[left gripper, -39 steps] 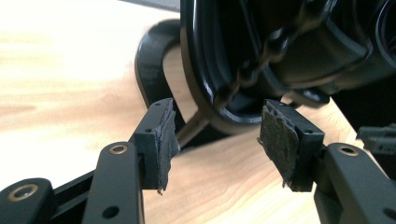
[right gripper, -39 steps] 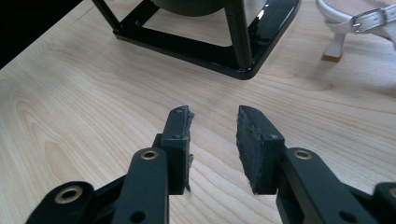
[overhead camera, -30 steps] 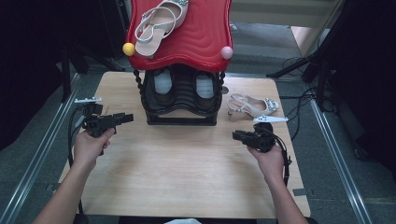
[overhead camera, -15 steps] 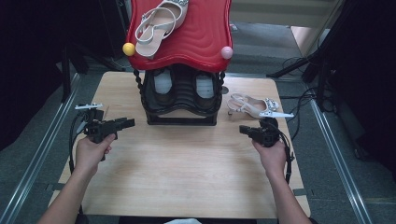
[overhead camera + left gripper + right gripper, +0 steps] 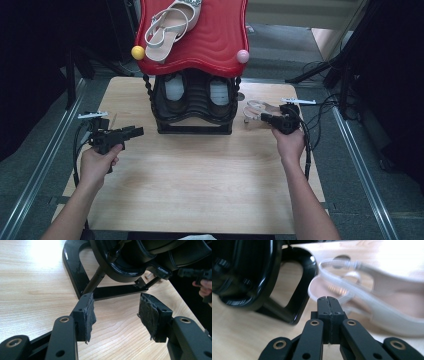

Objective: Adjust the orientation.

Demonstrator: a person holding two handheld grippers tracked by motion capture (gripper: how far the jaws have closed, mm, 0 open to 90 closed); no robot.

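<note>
Right gripper brought up to the sandal beside the black rack

At centre right of the high view, the right gripper (image 5: 264,118) is seen clenched on nothing, just short of the pale sandal (image 5: 256,111) lying on the table (image 5: 200,190). At centre left, the left gripper (image 5: 137,131) is held released, pointed at the rack (image 5: 195,107).

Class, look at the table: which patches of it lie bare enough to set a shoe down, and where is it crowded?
The table is bare across its near half, between the two forearms and in front of the black shoe rack. A smaller bare strip lies left of the rack, behind the left gripper. It is crowded right of the rack, where the sandal lies with the right gripper beside it.
</note>
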